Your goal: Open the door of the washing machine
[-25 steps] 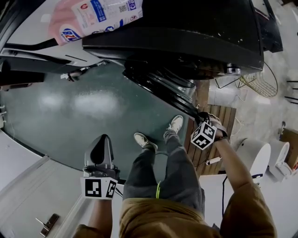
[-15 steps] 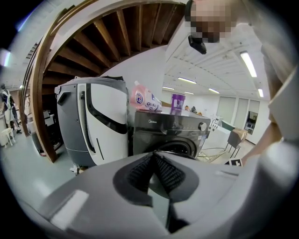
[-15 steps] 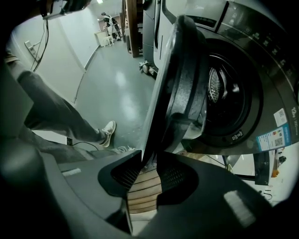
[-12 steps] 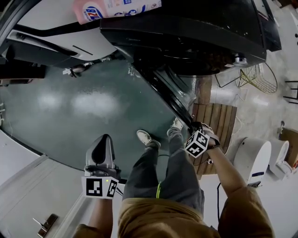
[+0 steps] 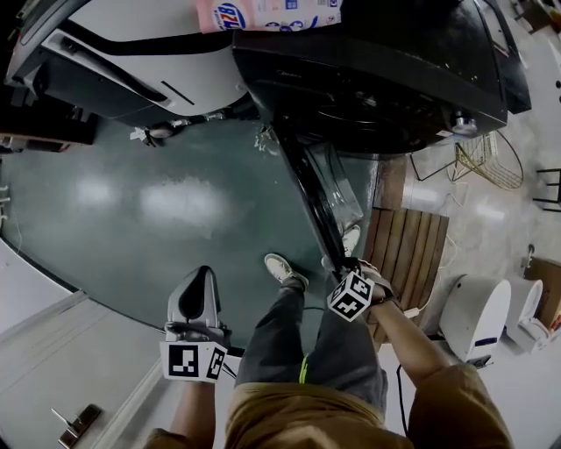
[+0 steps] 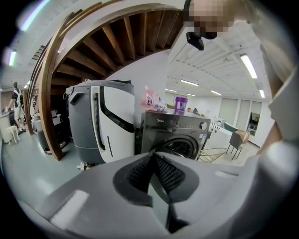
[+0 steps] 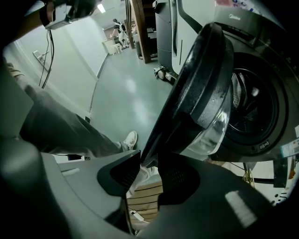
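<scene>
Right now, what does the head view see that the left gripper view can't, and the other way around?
Only the head view shows the person's legs and shoes, the wooden slats, and the right tongs pinching the open door by its edge. Only the left gripper view shows wooden beams overhead, ceiling lights and a purple container on the washing machine. Both show the washing machine, the pink bag on top, the white machine beside it and the green floor.

Door (image 7: 198, 88) edge hidden inside right hand-held gripper (image 7: 148, 163)
</scene>
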`<state>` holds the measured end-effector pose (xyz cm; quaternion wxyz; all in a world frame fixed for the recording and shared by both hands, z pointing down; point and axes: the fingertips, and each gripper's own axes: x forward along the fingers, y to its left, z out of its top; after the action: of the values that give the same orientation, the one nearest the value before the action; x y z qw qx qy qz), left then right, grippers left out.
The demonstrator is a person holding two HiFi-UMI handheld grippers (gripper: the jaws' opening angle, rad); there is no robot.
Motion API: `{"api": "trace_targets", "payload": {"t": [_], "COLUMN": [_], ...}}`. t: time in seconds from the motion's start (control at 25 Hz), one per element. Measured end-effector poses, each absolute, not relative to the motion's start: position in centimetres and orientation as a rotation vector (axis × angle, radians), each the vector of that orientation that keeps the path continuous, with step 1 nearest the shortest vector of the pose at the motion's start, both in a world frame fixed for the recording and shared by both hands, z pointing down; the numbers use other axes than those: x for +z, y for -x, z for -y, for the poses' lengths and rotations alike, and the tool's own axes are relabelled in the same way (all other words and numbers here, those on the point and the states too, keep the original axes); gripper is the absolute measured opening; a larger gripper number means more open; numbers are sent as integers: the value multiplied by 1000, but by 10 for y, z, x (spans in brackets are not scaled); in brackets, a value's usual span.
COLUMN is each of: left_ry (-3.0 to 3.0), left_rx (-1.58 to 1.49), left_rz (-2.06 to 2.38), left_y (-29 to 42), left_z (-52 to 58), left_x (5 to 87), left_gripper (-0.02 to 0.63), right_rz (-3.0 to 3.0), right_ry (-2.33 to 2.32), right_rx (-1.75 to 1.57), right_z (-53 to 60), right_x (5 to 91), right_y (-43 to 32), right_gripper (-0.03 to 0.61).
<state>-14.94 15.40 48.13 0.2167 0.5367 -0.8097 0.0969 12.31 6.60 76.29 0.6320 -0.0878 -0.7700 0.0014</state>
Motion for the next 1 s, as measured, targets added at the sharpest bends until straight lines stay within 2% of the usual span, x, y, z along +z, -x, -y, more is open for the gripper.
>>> {"api": "trace_targets", "payload": {"t": [0.72,1.0], "left_ry": [-1270,-1160], "left_rx": [190,164], "left_rz": [2380,2432], "left_y": [172,187], "left_z": [-242,-275], "left_x": [468,466], "left_gripper": [60,60], "right_rz": [1809,1824], "right_ry": [437,559], "right_rx": [-104,-245], "right_z": [-165,-189], "right_x": [755,751], "right_y": [-54,-17], "right_gripper": [107,94]}}
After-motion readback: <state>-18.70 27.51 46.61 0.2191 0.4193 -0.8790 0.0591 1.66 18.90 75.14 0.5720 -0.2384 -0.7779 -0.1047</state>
